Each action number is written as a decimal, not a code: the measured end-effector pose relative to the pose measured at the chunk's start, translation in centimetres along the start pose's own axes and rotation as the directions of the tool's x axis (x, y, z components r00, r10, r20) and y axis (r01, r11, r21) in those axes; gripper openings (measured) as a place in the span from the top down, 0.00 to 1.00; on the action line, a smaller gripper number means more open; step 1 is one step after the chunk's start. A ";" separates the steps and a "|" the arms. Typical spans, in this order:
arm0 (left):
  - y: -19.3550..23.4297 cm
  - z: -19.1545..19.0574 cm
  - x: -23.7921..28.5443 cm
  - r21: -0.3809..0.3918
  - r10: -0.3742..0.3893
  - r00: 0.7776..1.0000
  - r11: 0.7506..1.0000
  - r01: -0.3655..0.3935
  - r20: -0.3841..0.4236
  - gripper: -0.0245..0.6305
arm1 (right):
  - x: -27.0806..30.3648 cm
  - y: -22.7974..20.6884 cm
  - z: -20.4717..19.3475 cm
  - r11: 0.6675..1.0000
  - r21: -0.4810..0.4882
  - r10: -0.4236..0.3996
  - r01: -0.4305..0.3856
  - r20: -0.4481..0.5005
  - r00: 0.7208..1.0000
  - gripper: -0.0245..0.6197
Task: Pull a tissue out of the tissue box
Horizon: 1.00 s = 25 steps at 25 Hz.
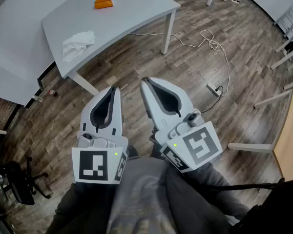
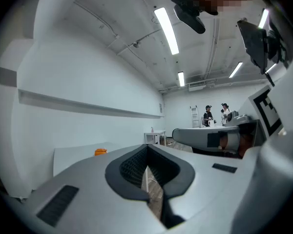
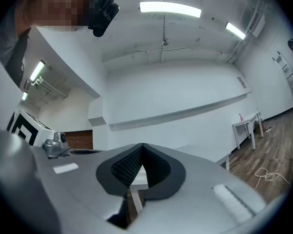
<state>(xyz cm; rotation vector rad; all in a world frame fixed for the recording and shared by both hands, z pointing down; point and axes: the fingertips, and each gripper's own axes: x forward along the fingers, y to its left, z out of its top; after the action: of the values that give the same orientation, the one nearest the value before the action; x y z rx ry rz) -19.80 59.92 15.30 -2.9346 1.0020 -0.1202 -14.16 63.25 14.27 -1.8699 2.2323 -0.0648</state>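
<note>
An orange tissue box (image 1: 103,2) sits far off on the grey table (image 1: 132,13), with a heap of crumpled white tissues (image 1: 78,43) nearer the table's front edge. Both grippers are held close to the person's body over the wooden floor, well short of the table. My left gripper (image 1: 115,88) is shut with nothing in it. My right gripper (image 1: 144,81) beside it is shut and empty too. In the left gripper view the orange tissue box (image 2: 100,151) shows small beyond my left gripper (image 2: 147,146). The right gripper view looks over my right gripper (image 3: 142,145) at a white wall.
A power strip (image 1: 215,89) with a white cable lies on the floor to the right. A black office chair (image 1: 17,184) stands at the lower left. A wooden desk (image 1: 290,140) and white table legs line the right edge. Two people (image 2: 208,115) stand far back.
</note>
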 end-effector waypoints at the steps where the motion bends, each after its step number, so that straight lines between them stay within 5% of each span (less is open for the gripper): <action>1: -0.3 -0.1 0.3 0.001 0.000 1.000 1.000 0.000 -0.001 0.96 | -0.1 -0.4 0.0 1.000 0.000 -0.001 0.001 0.000 1.000 0.96; 10: -3.4 -1.2 3.6 -0.001 0.003 0.999 1.000 -0.003 -0.040 0.96 | -1.7 -5.4 -0.7 0.998 0.066 -0.017 0.018 -0.014 1.000 0.96; 15: -5.8 -1.5 5.8 -0.003 -0.008 0.999 1.000 0.008 -0.048 0.96 | -2.8 -9.4 0.2 0.997 0.019 -0.081 0.081 0.006 0.997 0.95; 25: -1.6 -3.4 10.9 -0.065 0.004 0.997 0.998 -0.009 -0.077 0.96 | 2.8 -12.5 -1.5 0.997 0.049 -0.052 0.054 -0.032 0.998 0.96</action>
<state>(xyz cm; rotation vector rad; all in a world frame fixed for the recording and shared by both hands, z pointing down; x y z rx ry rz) -10.54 54.48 19.40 -3.0060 1.0447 -0.2050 -2.86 58.04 17.54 -1.9142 2.1796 -0.1578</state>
